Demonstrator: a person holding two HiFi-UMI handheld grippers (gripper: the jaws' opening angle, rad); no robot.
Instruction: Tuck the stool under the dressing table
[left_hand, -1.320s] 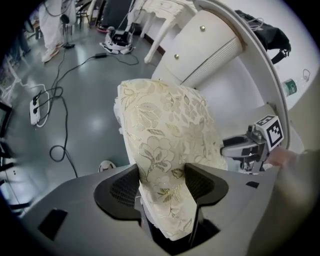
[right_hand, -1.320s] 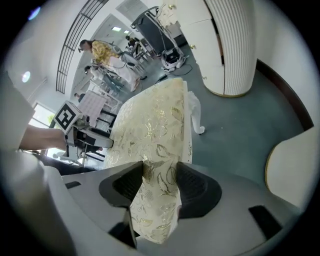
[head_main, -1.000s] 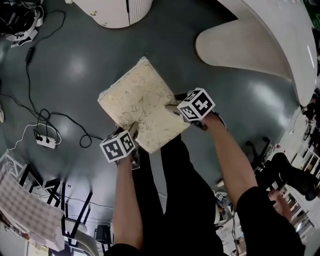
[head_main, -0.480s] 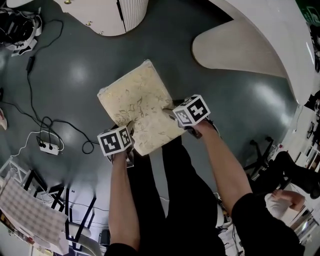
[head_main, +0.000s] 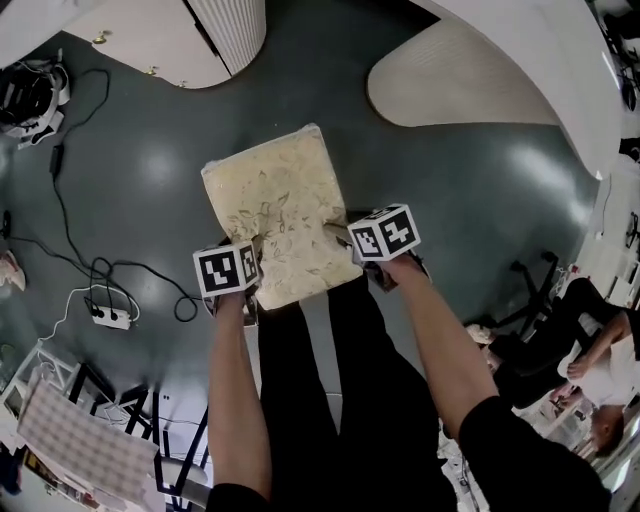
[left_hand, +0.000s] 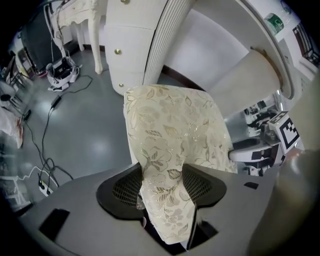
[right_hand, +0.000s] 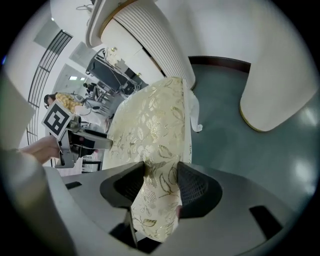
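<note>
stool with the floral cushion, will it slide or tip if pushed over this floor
The stool probably slides readily: the floor looks smooth and glossy. Its padded top likely gives a little, since the fabric edge puckers between the right claw's pads. Gripped at one edge only, it may swivel rather than tip.

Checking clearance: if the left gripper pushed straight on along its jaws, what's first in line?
The stool's floral cushion: the left gripper already has its edge between the jaws, which have just closed further. Depth beyond is unclear.
</note>
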